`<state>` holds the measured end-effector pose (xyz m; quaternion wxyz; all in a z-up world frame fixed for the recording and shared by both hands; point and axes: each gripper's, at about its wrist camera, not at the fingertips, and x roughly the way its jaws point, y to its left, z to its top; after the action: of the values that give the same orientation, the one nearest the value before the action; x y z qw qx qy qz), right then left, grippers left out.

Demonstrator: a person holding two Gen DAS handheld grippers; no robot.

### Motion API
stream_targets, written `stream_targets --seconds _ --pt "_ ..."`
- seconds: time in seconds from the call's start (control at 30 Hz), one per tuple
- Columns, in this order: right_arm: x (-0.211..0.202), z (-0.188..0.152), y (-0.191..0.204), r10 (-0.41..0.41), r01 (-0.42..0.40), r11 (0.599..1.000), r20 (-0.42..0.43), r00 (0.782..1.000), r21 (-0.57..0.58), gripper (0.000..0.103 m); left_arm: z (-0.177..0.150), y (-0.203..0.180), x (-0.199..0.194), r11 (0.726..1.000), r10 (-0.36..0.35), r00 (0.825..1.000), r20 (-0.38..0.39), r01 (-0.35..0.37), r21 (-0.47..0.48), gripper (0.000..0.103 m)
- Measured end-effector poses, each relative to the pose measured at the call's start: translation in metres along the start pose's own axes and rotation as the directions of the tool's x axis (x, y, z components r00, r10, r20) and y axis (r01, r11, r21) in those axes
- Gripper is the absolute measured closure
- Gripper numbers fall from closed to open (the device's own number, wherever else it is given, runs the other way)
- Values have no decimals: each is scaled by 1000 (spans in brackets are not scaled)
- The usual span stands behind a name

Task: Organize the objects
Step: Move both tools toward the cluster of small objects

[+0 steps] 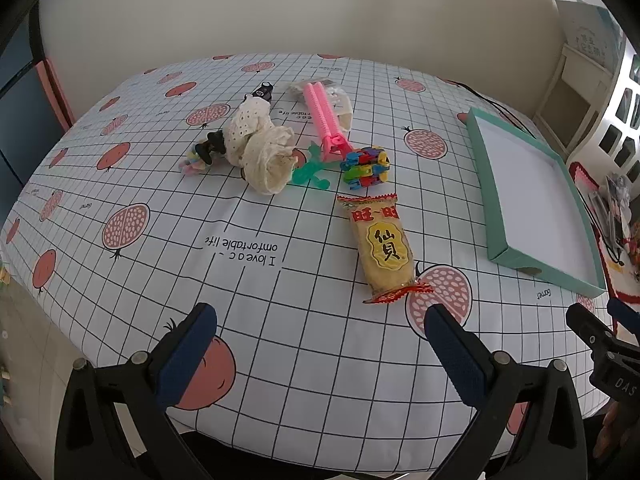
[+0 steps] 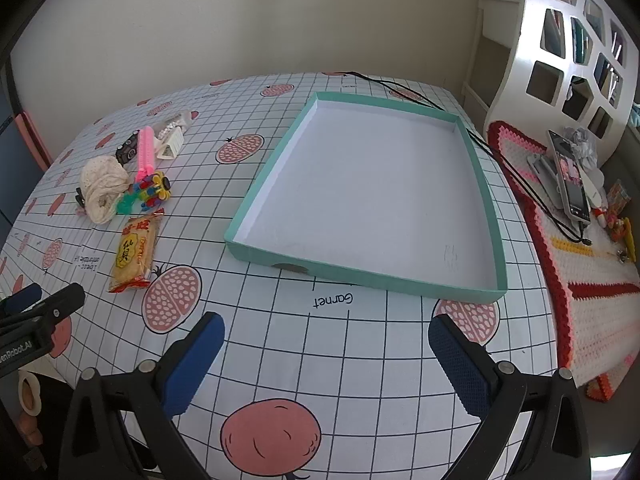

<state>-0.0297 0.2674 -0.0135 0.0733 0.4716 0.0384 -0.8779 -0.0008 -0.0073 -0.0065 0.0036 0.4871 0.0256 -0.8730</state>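
Scattered small objects wait in a loose heap on the white grid-patterned tablecloth with pink fruit prints (image 1: 280,320), well ahead of the left gripper (image 1: 320,356) and toward the far side of the table. Going left to right across that heap: a crumpled cream lace cloth (image 1: 258,144), a translucent green plastic figure (image 1: 310,170), a long pink plastic comb-like clip (image 1: 324,120) whose long axis runs away from the camera, and a cluster of multicoloured plastic clips (image 1: 366,168). Nearest the left gripper lies a yellow rice-cracker packet with red crimped ends (image 1: 380,248), its long axis pointing roughly from the gripper toward the heap, slightly right of the gripper's centre line. Further right sits the shallow teal cardboard tray with a white floor (image 2: 490,200), nothing in it, directly ahead of the right gripper (image 2: 326,356).

By my judgement the left hand is the nearer one for the packet, and the tray is the likely destination.

Both grippers stand spread wide, blue pads far apart, holding nothing and touching nothing, tilted down above the cloth.
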Motion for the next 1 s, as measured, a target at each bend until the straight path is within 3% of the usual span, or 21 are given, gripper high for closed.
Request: stream_targets --seconds 1.0 --pt "-1 -1 10 -13 13 1000 6 1000 -25 0 1 2 1 1000 7 1000 -12 -8 -18 0"
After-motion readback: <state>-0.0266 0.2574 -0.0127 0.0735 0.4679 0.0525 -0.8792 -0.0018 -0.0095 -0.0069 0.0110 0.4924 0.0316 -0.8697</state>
